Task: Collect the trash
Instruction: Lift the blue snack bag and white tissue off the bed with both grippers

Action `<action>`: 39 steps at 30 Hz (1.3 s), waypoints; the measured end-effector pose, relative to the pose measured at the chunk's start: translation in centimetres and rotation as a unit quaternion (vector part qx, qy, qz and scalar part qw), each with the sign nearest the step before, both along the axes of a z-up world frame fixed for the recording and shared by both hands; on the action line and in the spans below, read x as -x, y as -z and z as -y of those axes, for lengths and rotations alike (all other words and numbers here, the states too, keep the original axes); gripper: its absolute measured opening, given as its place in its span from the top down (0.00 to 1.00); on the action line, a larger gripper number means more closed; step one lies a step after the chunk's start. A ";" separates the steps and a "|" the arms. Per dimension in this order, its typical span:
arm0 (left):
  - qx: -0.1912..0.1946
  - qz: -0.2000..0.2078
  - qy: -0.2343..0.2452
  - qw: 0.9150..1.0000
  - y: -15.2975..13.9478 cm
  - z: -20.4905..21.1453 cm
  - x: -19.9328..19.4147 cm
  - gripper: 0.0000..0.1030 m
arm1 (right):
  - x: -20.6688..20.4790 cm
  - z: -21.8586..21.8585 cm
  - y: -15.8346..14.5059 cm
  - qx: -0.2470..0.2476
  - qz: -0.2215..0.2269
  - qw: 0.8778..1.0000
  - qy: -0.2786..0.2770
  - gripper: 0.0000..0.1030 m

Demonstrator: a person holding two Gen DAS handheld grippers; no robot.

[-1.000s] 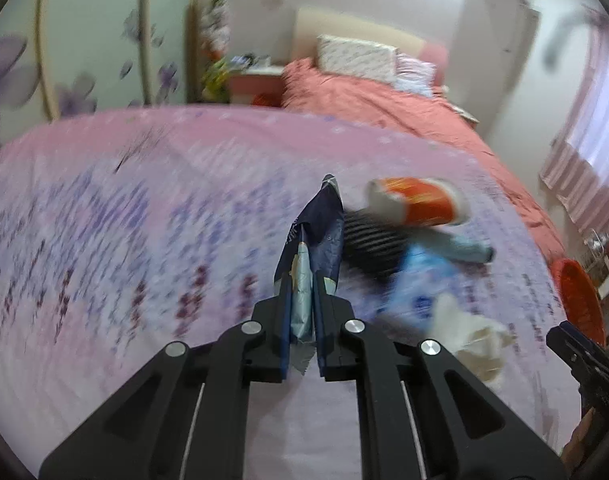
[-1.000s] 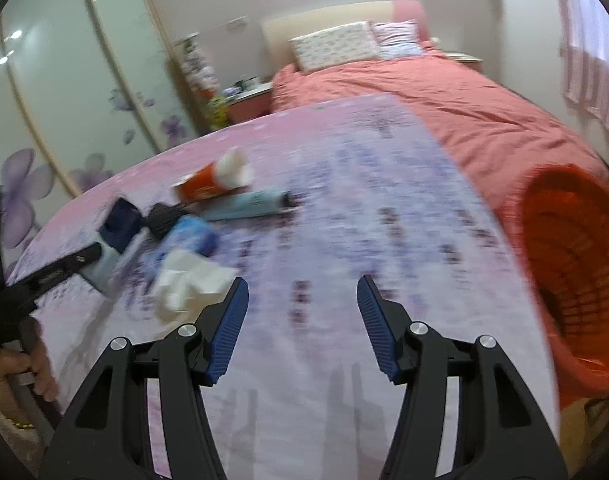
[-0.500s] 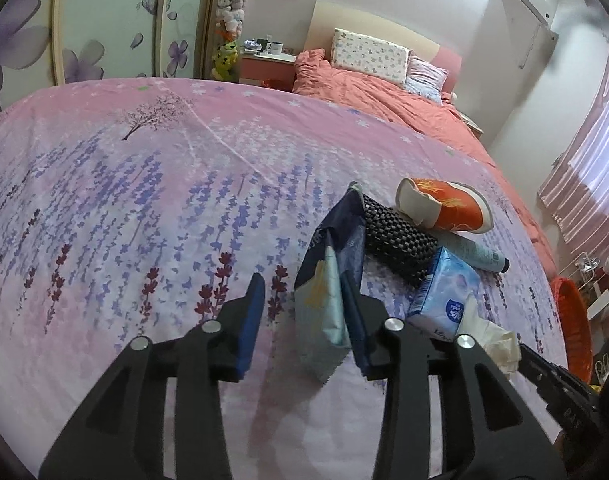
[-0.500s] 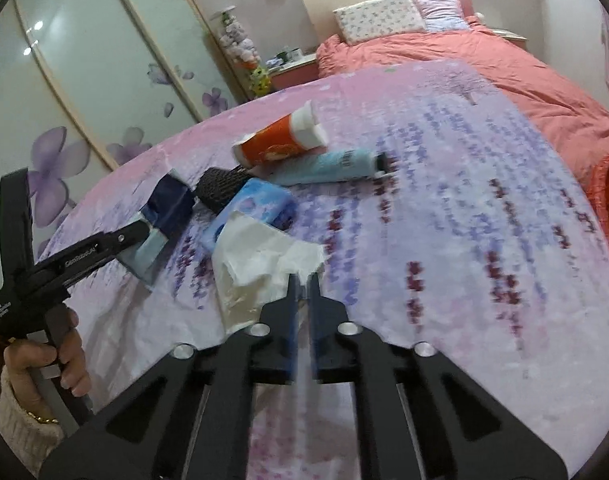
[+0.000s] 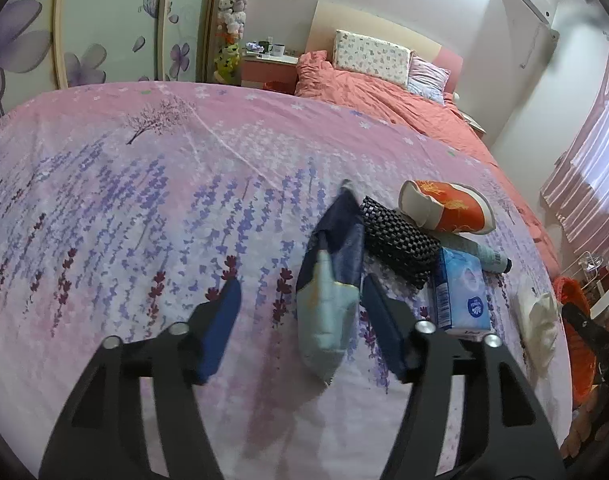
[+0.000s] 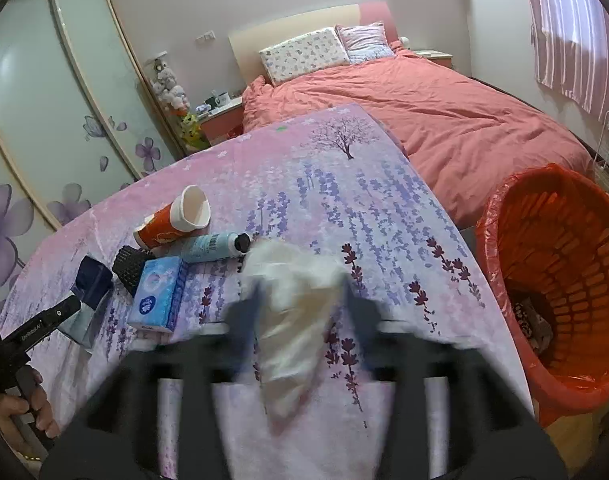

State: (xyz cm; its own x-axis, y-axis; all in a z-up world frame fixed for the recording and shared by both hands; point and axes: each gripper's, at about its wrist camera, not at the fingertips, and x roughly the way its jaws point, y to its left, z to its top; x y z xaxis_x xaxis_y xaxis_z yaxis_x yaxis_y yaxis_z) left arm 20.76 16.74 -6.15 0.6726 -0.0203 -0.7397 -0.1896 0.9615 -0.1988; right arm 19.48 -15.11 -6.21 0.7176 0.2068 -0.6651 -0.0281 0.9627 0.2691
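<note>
My left gripper point(image 5: 300, 320) is open. A dark blue and pale blue snack wrapper point(image 5: 332, 280) lies on the flowered table cover between its fingers, nearer the right one. My right gripper point(image 6: 300, 320) looks open and blurred, with a crumpled white tissue point(image 6: 292, 308) between its fingers; whether it touches the tissue I cannot tell. The tissue also shows in the left wrist view point(image 5: 538, 320). An orange paper cup point(image 6: 172, 220) lies on its side. The orange waste basket point(image 6: 552, 280) with a red liner stands off the table's right edge.
A black woven roll point(image 5: 396, 244), a blue tissue pack point(image 5: 460, 292) and a pale blue tube point(image 6: 212, 246) lie by the cup. A bed with an orange-red duvet point(image 6: 444, 120) is behind the table. Wardrobe doors point(image 5: 104, 20) stand at the left.
My left gripper opened and let go of the wrapper, which now lies on the cover. My right gripper went from shut by the tissue to spread, and its view swung toward the basket.
</note>
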 end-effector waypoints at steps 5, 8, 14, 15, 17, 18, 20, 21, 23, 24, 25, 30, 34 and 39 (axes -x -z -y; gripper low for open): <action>-0.012 -0.005 -0.001 1.000 0.0 0.0 -0.5 0.31 | -1.1 -1.6 1.1 0.031 -0.022 0.999 -0.017 0.33; -0.031 -0.013 0.001 0.999 0.3 0.4 -1.2 0.31 | -1.9 -2.4 2.1 0.061 -0.039 0.997 -0.014 0.33; -0.092 -0.020 0.023 0.995 0.8 2.5 -2.6 0.31 | -2.5 -2.6 3.5 0.082 -0.058 0.995 -0.015 0.30; -0.104 -0.022 0.025 0.994 1.0 2.8 -2.8 0.31 | -2.5 -2.4 3.4 0.079 -0.056 0.995 -0.014 0.30; -0.128 -0.028 0.028 0.991 1.5 3.3 -3.2 0.32 | -2.4 -2.2 3.5 0.076 -0.056 0.995 -0.013 0.30; -0.134 -0.031 0.028 0.990 1.7 3.5 -3.3 0.34 | -2.4 -2.2 3.5 0.075 -0.057 0.995 -0.013 0.30; -0.138 -0.045 0.025 0.989 2.2 3.5 -3.6 0.39 | -2.4 -2.2 3.5 0.076 -0.057 0.995 -0.013 0.30; -0.132 -0.052 0.021 0.990 2.4 3.3 -3.8 0.40 | -2.4 -2.2 3.5 0.076 -0.057 0.995 -0.013 0.30; -0.122 -0.051 0.014 0.991 2.5 2.7 -3.7 0.42 | -2.4 -2.2 3.5 0.076 -0.057 0.995 -0.013 0.30; -0.116 -0.051 0.014 0.992 2.6 2.5 -3.6 0.42 | -2.4 -2.2 3.5 0.076 -0.057 0.995 -0.013 0.30; -0.107 -0.051 0.012 0.993 2.7 2.2 -3.6 0.41 | -2.4 -2.2 3.5 0.078 -0.057 0.995 -0.013 0.30; -0.095 -0.050 -0.004 0.994 2.7 1.5 -3.3 0.42 | -2.3 -2.7 3.7 0.099 -0.061 0.993 -0.012 0.29; -0.096 -0.052 -0.005 0.994 2.7 1.6 -3.2 0.39 | -2.3 -3.0 3.7 0.111 -0.064 0.992 -0.012 0.28; -0.094 -0.053 0.001 0.994 2.7 1.6 -3.3 0.34 | -2.3 -3.4 3.7 0.122 -0.067 0.990 -0.013 0.27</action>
State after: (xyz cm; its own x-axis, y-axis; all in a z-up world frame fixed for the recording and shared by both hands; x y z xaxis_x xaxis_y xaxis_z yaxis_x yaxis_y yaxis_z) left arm 24.05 15.14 -8.88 0.5902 0.1241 -0.7976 -0.1972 0.9803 0.0066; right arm 21.73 -11.74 -9.88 0.6166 0.0454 -0.7860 -0.0329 0.9989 0.0319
